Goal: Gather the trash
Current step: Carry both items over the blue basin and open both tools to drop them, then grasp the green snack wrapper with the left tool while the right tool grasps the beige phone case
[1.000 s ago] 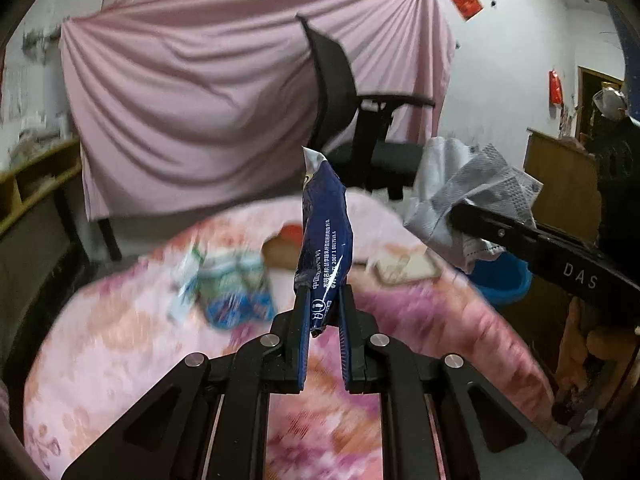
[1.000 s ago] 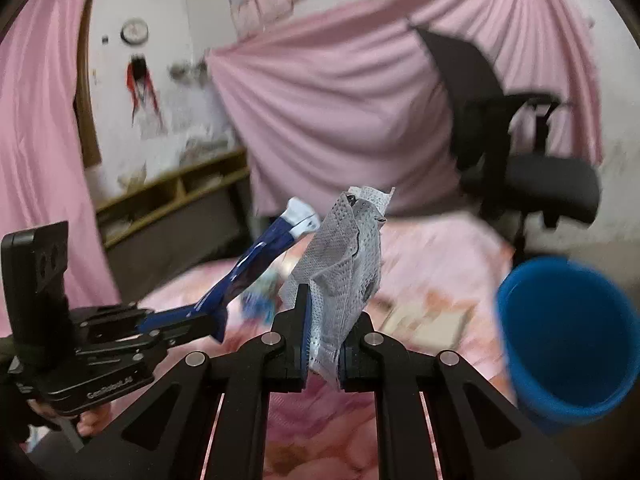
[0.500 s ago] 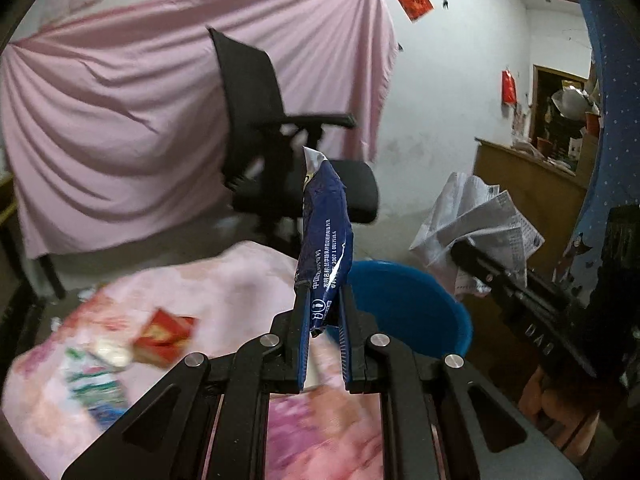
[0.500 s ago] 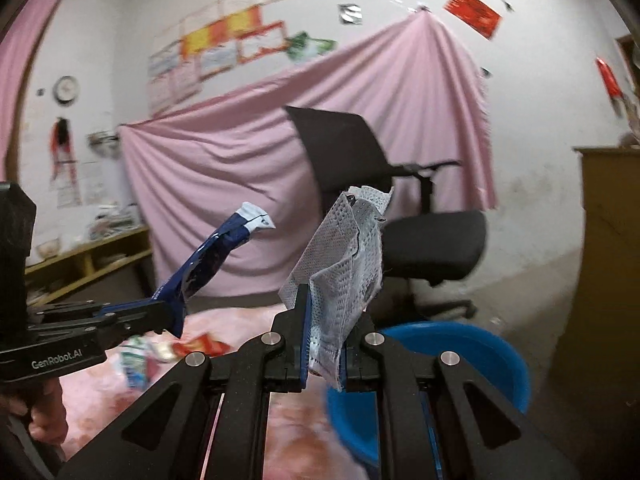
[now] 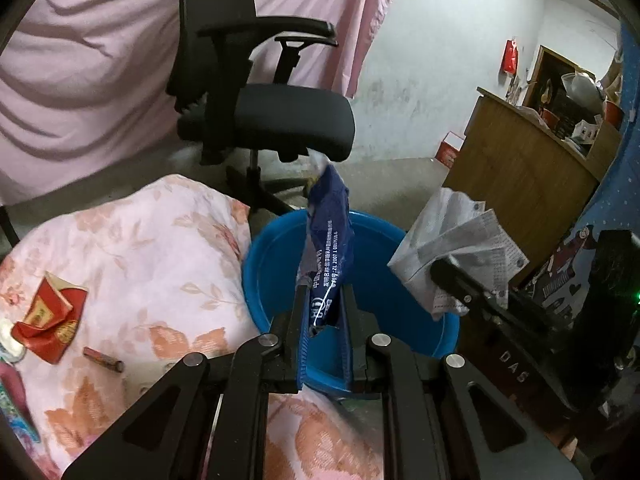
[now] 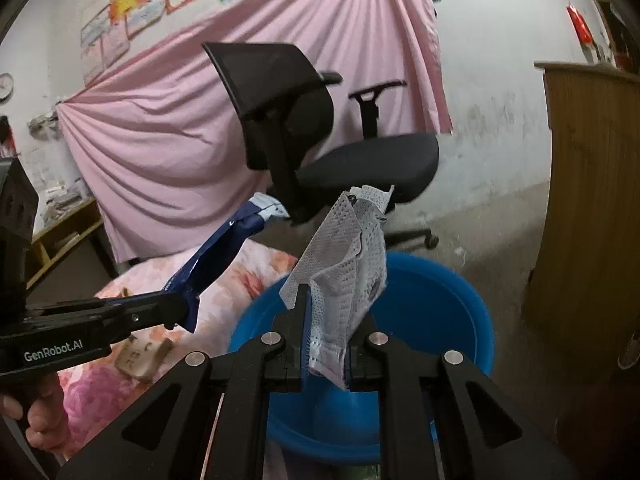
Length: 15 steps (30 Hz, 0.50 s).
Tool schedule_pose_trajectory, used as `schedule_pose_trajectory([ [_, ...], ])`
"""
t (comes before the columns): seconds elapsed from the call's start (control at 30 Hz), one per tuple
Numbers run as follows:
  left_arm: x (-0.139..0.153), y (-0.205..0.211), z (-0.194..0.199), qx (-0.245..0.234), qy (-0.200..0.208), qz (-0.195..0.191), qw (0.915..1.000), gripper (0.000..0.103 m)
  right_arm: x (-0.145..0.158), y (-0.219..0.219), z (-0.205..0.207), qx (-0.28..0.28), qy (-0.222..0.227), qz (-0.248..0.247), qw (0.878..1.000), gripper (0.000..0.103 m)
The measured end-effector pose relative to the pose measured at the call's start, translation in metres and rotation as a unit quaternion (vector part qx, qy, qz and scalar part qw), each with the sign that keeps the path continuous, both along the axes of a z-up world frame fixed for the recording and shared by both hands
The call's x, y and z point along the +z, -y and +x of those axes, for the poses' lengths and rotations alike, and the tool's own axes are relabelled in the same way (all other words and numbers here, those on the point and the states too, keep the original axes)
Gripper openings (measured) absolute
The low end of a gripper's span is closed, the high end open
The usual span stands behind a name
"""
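Observation:
My left gripper [image 5: 324,292] is shut on a crumpled dark blue wrapper [image 5: 330,240] that stands upright over the blue basin [image 5: 276,264]. Beside it on the right, my right gripper [image 5: 440,270] carries a grey-white wrapper [image 5: 452,232] above the basin's right rim. In the right wrist view the right gripper [image 6: 326,292] has its jaws opening, with the grey wrapper [image 6: 344,256] still upright between the pads, over the basin [image 6: 440,304]. The left gripper [image 6: 180,304] with the blue wrapper [image 6: 224,252] reaches in from the left, held by a hand.
A bed with a pink floral quilt [image 5: 140,240] touches the basin's left side; a red packet [image 5: 52,316], a small brown stick [image 5: 104,358] and a tan scrap [image 6: 142,356] lie on it. A black office chair [image 5: 272,120] stands behind, a wooden cabinet [image 5: 520,176] to the right.
Both grippers swung away from the bed towards the right and dipped; the blue basin now lies right under them. Each still has its wrapper between its jaws.

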State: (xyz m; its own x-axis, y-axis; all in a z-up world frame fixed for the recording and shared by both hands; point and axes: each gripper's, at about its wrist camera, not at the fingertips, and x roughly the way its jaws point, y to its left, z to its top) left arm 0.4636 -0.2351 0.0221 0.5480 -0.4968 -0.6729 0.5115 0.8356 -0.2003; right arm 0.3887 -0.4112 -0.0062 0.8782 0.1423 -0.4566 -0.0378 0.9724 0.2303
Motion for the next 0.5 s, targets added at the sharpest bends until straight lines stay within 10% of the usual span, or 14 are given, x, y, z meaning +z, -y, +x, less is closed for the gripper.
schedule_pose_trajectory([
  [0.5, 0.000, -0.029, -0.017, 0.060, 0.002, -0.028, 0.9978, 0.032, 0.004, 0.001, 0.005, -0.004, -0.018, 0.004, 1.000, 0.047],
])
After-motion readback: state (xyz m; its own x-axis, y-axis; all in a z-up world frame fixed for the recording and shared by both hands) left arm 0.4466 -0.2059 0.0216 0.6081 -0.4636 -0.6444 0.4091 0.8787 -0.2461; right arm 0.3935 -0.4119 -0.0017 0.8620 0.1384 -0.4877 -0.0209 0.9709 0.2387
